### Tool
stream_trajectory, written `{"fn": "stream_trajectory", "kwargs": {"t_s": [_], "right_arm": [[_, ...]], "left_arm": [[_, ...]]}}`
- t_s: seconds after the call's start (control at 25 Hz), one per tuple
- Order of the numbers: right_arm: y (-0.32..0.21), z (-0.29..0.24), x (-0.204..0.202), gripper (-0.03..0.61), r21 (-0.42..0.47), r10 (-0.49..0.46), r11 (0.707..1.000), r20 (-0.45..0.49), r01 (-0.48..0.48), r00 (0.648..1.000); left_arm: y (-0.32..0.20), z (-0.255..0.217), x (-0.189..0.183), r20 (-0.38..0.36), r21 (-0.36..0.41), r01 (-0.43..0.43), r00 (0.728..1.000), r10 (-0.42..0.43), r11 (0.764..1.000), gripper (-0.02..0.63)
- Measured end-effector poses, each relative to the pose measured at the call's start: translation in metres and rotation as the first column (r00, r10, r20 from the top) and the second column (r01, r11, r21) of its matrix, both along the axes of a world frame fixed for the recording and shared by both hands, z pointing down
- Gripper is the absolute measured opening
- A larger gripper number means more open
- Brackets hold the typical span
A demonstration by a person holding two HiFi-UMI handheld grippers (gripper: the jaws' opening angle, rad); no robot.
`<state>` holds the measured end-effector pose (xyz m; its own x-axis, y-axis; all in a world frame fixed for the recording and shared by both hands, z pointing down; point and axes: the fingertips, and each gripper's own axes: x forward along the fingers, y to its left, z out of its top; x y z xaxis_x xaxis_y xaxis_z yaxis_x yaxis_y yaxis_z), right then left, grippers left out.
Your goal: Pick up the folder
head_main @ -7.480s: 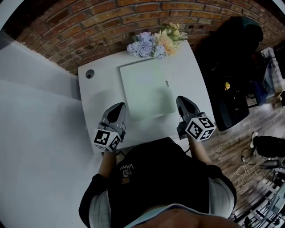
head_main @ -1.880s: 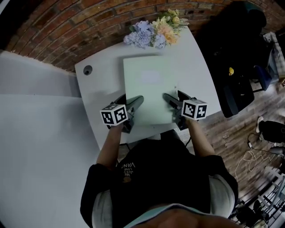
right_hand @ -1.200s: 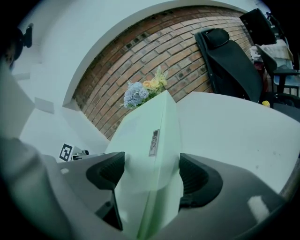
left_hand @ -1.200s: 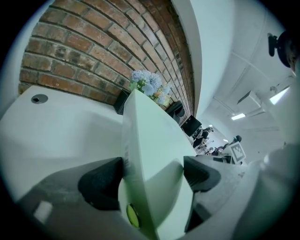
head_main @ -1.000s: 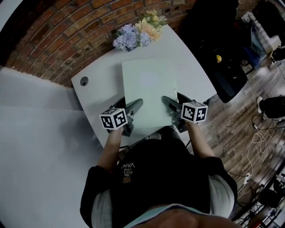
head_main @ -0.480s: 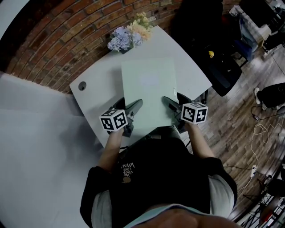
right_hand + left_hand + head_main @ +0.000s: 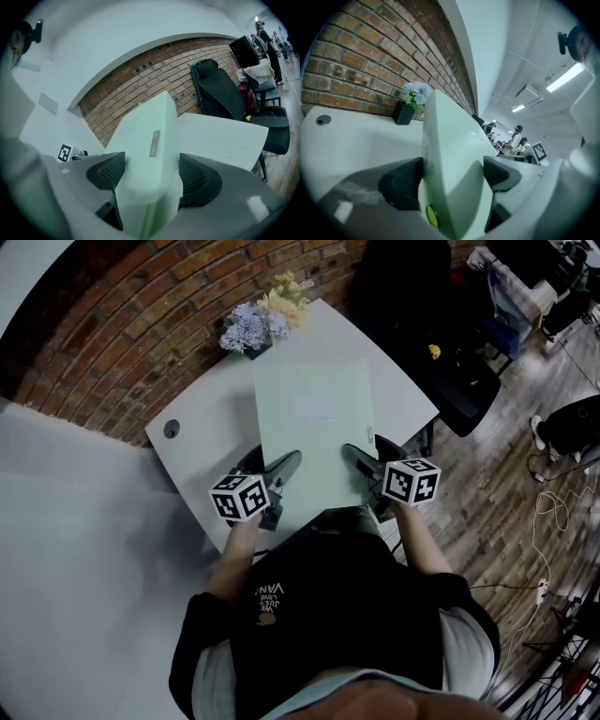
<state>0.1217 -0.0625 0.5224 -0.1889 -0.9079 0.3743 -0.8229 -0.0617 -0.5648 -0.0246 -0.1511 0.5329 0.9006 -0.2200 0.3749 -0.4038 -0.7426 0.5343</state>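
Note:
The pale green folder (image 7: 314, 427) hangs a little above the white table (image 7: 202, 423), its near edge out past the table's front edge. My left gripper (image 7: 282, 468) is shut on its near left corner, and my right gripper (image 7: 355, 459) is shut on its near right corner. In the left gripper view the folder (image 7: 452, 150) stands edge-on between the dark pads (image 7: 401, 183) of the left gripper (image 7: 450, 178). In the right gripper view the folder (image 7: 147, 145), with a small label on its spine, fills the gap of the right gripper (image 7: 151, 176), both pads (image 7: 194, 178) pressing on it.
A bunch of flowers (image 7: 255, 320) in a dark pot stands at the table's far edge against the brick wall (image 7: 112, 343). A cable hole (image 7: 172, 428) sits at the table's left. A black office chair (image 7: 450, 362) stands at the right, on a wooden floor with cables.
Both grippers closed on the folder's near corners and have raised it off the table, drawing it slightly toward the person. The table now looks smaller and farther below.

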Motion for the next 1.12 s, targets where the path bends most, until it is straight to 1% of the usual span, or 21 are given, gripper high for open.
{"fn": "stream_trajectory", "kwargs": {"t_s": [0.28,0.48,0.8,1.12], "right_arm": [[0.011,-0.02,-0.002,0.35,0.038,0.028,0.999,-0.032,-0.026,0.999],[0.013,-0.036,-0.003,0.347,0.076,0.047,0.996,-0.055,-0.043,0.997],[0.015,-0.063,-0.001,0.344,0.142,0.075,0.988,-0.079,-0.063,0.994],[0.019,-0.089,0.003,0.344,0.219,0.117,0.972,-0.116,-0.089,0.986]], "left_arm": [[0.006,-0.017,0.001,-0.033,0.048,-0.028,0.999,0.029,0.998,0.419],[0.006,-0.033,0.001,-0.061,0.1,-0.037,0.997,0.043,0.994,0.419],[0.006,-0.061,0.004,-0.1,0.18,-0.046,0.993,0.065,0.983,0.419],[0.009,-0.087,0.008,-0.139,0.255,-0.04,0.987,0.077,0.966,0.419]]}}
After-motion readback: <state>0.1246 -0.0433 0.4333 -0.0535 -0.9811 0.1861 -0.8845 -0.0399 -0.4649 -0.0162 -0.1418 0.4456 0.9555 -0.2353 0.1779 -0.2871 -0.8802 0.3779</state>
